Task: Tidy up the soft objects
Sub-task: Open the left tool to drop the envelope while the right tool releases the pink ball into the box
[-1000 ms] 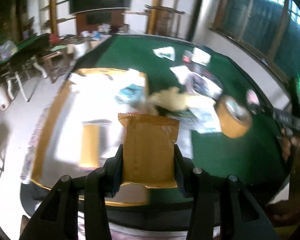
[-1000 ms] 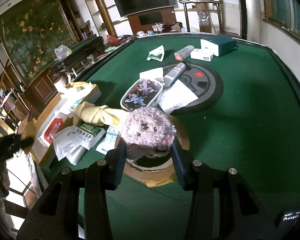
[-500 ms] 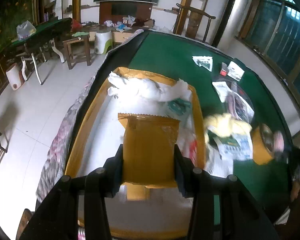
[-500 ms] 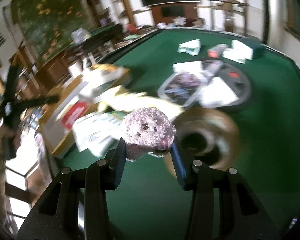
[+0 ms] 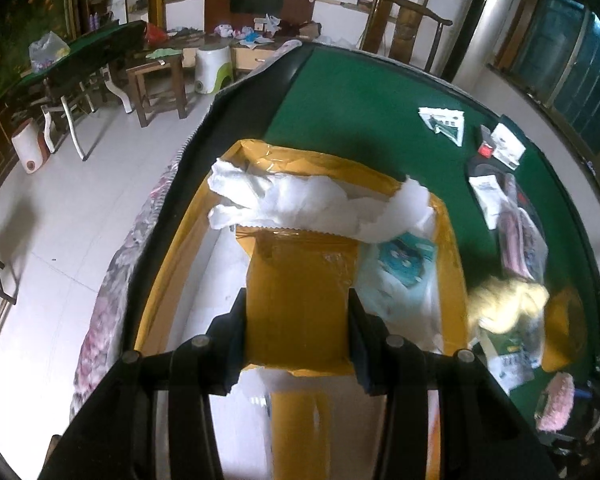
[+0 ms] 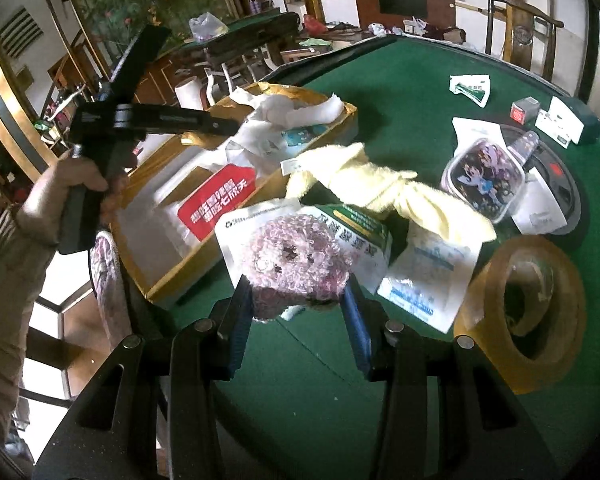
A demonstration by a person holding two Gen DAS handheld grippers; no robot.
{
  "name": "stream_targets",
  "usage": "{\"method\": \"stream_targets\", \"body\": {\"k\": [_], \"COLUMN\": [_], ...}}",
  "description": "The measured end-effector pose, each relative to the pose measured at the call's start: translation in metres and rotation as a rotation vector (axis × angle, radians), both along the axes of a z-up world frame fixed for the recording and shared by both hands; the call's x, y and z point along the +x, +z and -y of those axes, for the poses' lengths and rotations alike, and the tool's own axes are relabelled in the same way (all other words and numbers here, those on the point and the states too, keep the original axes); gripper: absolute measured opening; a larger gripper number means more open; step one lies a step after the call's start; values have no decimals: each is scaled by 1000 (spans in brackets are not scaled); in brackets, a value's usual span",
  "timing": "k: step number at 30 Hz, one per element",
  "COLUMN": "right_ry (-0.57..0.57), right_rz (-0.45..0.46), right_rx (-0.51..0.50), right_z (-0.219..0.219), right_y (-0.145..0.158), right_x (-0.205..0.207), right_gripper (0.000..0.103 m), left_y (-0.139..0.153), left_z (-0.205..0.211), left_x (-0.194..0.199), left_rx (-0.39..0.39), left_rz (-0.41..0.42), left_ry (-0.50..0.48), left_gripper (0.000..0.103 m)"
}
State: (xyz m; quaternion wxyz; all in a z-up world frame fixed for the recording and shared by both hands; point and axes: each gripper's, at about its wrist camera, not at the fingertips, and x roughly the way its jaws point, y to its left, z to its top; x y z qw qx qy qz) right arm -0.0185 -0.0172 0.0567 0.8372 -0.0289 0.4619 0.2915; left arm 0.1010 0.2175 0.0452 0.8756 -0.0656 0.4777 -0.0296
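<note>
My left gripper (image 5: pixel 296 308) is shut on a brown padded envelope (image 5: pixel 296 296) and holds it above the open cardboard box (image 5: pixel 450 240), which holds white crumpled wrap (image 5: pixel 300 200) and packets. My right gripper (image 6: pixel 296 292) is shut on a pink fluffy knitted ball (image 6: pixel 296 260) and holds it above the green table, beside the box (image 6: pixel 256 196). A yellow cloth (image 6: pixel 380 188) lies on the table past the ball. The left gripper also shows in the right wrist view (image 6: pixel 220 128), over the box.
A roll of brown tape (image 6: pixel 528 308) stands at the right. White sachets (image 6: pixel 428 276) lie under the ball. A lidded printed container (image 6: pixel 484 176) and a black round tray (image 6: pixel 572 188) lie further back. The table edge and floor are at the left.
The left gripper has moved forward over the box with the envelope. The right gripper has swung left with the pink ball, away from the tape roll and toward the box.
</note>
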Motion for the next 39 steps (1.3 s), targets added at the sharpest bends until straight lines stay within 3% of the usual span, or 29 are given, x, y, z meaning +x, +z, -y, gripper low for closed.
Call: {"method": "stream_targets", "body": {"k": [5, 11, 14, 27, 33, 35, 37, 39], "right_ry": [58, 261, 299, 316, 306, 299, 294, 287], "right_rz": [-20, -156, -188, -86, -59, -62, -48, -26], "right_rx": [19, 98, 96, -38, -14, 10, 35, 47], "right_z": [-23, -80, -102, -145, -143, -138, -129, -125], "right_y": [3, -5, -12, -28, -22, -17, -11, -4], "right_x": [2, -8, -8, -5, -9, -14, -17, -18], "right_gripper": [42, 43, 42, 43, 52, 57, 68, 70], "left_y": [-15, -26, -30, -33, -33, -33, -31, -29], "left_z": [-3, -11, -13, -2, -1, 0, 2, 4], "left_x": [19, 31, 31, 36, 37, 36, 33, 31], "left_rx": [-2, -37, -48, 21, 11, 26, 49, 61], "left_rz": [-23, -51, -65, -103, -113, -120, -114, -106], "left_ry": [4, 11, 5, -37, -35, -30, -23, -20], "left_gripper": [44, 44, 44, 46, 65, 65, 67, 67]}}
